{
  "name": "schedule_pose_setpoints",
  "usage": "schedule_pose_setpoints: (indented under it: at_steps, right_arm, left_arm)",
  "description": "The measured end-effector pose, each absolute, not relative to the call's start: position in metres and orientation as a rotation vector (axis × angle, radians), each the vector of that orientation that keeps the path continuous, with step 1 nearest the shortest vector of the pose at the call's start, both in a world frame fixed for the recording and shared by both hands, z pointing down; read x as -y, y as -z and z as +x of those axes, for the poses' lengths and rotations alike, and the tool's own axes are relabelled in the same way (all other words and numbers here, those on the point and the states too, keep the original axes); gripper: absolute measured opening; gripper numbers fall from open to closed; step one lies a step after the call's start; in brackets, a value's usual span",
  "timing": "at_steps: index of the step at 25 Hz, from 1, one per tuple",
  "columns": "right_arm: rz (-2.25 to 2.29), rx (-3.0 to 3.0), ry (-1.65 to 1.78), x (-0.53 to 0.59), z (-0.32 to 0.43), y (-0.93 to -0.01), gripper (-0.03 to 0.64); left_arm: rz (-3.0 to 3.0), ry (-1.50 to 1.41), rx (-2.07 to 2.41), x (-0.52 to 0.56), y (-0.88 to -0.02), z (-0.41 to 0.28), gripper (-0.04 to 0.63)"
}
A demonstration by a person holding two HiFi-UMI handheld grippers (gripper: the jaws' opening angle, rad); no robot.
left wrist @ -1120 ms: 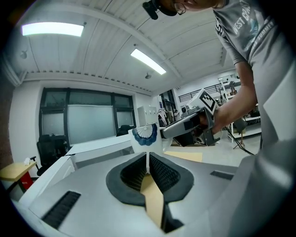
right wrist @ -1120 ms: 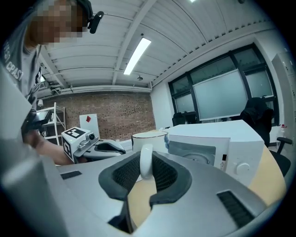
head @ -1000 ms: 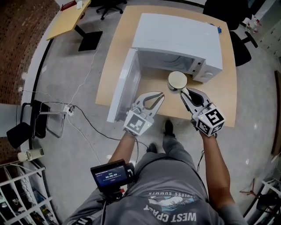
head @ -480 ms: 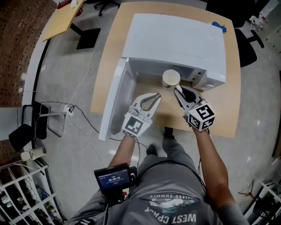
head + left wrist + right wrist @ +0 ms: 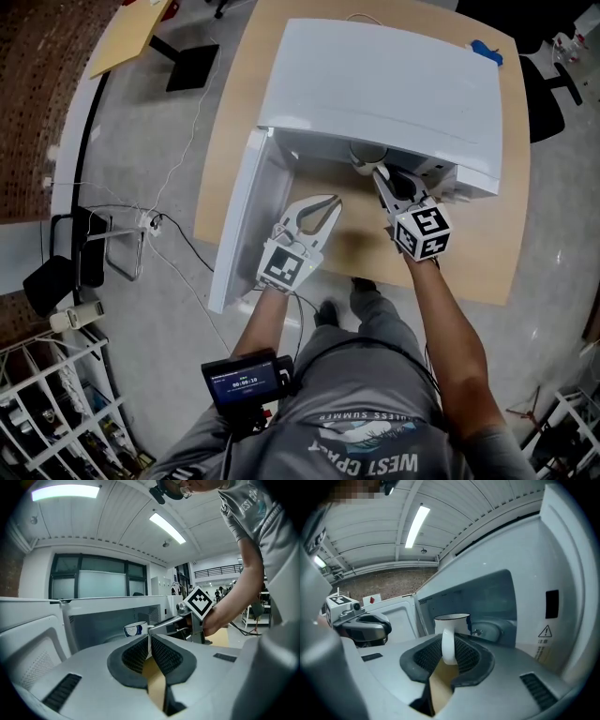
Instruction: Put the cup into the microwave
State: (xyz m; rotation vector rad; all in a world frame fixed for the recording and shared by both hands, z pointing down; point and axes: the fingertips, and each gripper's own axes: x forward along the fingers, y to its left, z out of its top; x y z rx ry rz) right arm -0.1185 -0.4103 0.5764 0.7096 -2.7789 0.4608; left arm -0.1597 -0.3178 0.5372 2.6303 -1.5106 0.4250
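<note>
While the right claw (image 5: 380,174) clamps the cup (image 5: 364,155) by its handle, the cup is just inside the mouth of the microwave (image 5: 375,84), under its top edge. The left claw (image 5: 330,201), jaws together on nothing, hovers over the wooden bench (image 5: 487,258) near its front edge. The open door (image 5: 246,220) juts past the bench's front left corner. Around the bench lie grey speckled floor (image 5: 155,131) and a black cable (image 5: 192,267), with brown brickwork (image 5: 37,94) at far left.
</note>
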Motion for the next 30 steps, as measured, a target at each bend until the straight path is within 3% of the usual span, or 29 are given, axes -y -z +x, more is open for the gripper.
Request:
schedule_pose_setpoints:
  at_steps: [30]
  right_arm:
    - [0.932,2.744,-0.295,0.489,-0.157,-0.614,0.075]
  left_arm:
    - [2.582,-0.441,1.493,0.325,-0.566,-0.168,0.023]
